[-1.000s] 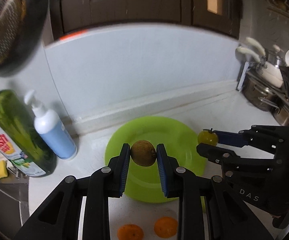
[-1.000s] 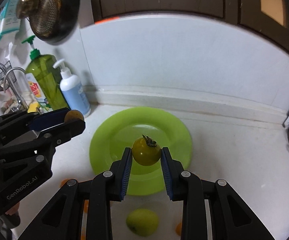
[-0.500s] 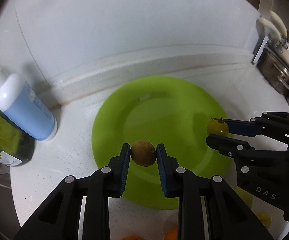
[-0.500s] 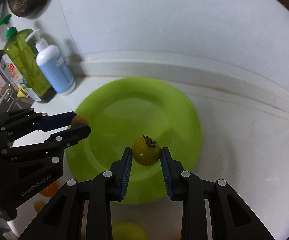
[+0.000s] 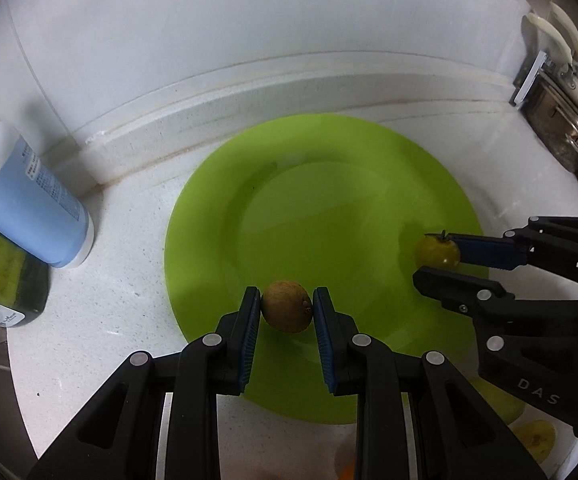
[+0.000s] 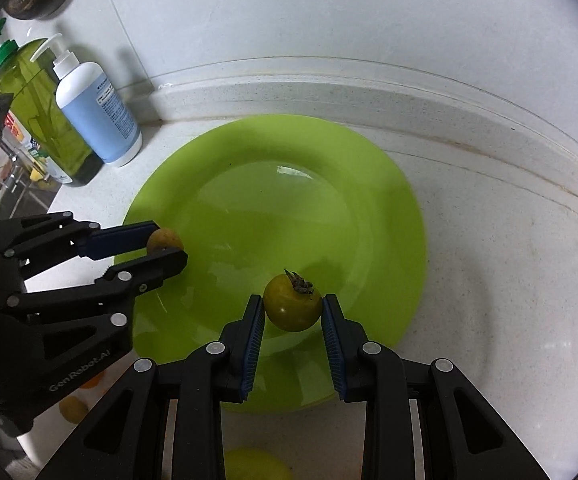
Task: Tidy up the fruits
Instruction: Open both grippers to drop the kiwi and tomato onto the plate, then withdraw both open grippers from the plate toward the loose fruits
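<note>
Left wrist view, left gripper (image 5: 286, 312) clamped on brown fruit (image 5: 286, 306), right gripper (image 6: 293, 314) clamping yellow-green fruit (image 6: 293, 307), both over green plate (image 5: 329, 200)

Your two grippers (image 5: 286, 312) (image 6: 293, 312), kiwi (image 5: 287, 306) and green tomato (image 6: 293, 303) in their grip, now lower over the plate (image 5: 329, 168).

Small brown fuzzy round fruit (image 5: 287, 306) is off the surface, clamped at its sides over the flat round lime-green plate (image 5: 329, 168) at about 7 o'clock of the plate. Small yellow-green tomato-like fruit with a dried dark calyx (image 6: 292, 303) is likewise clamped, calyx up, over the plate at about 5 o'clock in the right wrist view. Plate lies flat on the white speckled counter, nothing resting in it.
</note>
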`<act>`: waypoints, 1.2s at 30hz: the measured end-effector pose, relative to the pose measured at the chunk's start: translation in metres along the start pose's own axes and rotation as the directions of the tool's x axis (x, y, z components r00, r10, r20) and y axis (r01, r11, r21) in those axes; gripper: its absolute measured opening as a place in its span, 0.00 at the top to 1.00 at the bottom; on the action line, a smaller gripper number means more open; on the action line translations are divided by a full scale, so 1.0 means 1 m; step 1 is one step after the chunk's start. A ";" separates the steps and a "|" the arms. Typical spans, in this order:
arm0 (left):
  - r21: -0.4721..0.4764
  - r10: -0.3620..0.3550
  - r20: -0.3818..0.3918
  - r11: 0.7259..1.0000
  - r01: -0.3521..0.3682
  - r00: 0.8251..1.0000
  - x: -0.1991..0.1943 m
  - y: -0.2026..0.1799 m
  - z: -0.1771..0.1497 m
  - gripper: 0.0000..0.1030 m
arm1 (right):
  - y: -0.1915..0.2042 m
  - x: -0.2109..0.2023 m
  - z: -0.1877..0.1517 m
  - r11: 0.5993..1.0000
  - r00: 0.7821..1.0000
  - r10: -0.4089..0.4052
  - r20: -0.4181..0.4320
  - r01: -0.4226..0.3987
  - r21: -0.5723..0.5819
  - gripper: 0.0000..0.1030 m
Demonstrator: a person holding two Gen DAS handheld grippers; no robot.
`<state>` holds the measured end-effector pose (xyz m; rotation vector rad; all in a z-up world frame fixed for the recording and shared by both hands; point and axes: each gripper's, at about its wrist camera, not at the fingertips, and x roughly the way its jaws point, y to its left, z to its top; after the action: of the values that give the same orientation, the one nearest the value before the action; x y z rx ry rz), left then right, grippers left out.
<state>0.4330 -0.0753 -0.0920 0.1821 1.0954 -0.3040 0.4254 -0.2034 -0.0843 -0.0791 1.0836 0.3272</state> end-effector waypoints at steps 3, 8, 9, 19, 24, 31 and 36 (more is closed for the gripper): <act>-0.008 -0.008 -0.006 1.000 0.008 1.000 0.005 0.000 0.002 0.73 | 0.002 0.003 0.001 1.000 1.000 -0.001 -0.004 0.001 -0.001 0.70; -0.016 -0.009 0.000 1.000 0.009 1.000 0.006 0.000 0.004 0.70 | 0.004 0.005 0.000 1.000 1.000 0.002 -0.009 -0.003 -0.006 0.70; -0.017 -0.009 0.003 1.000 0.009 1.000 0.004 -0.001 0.003 0.66 | 0.004 0.004 0.000 1.000 1.000 0.006 -0.006 -0.006 -0.006 0.70; -0.035 0.017 0.102 0.999 -0.013 0.995 -0.040 0.003 -0.005 0.54 | 0.011 -0.025 -0.004 1.000 0.998 -0.008 0.067 0.009 -0.009 0.68; -0.039 0.043 0.205 0.999 -0.036 0.978 -0.086 0.002 -0.018 0.44 | 0.017 -0.058 -0.015 1.000 0.989 -0.023 0.149 0.022 0.009 0.65; -0.055 0.062 0.293 0.997 -0.048 0.954 -0.140 -0.006 -0.051 0.36 | 0.037 -0.112 -0.043 0.998 0.958 -0.066 0.278 0.064 0.017 0.50; -0.086 0.067 0.326 0.995 -0.041 0.943 -0.160 -0.008 -0.071 0.33 | 0.048 -0.139 -0.066 0.996 0.939 -0.089 0.331 0.084 0.031 0.44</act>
<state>0.3028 -0.0375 0.0187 0.0869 0.7684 -0.2318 0.2957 -0.2032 0.0110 -0.0546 0.7451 0.2415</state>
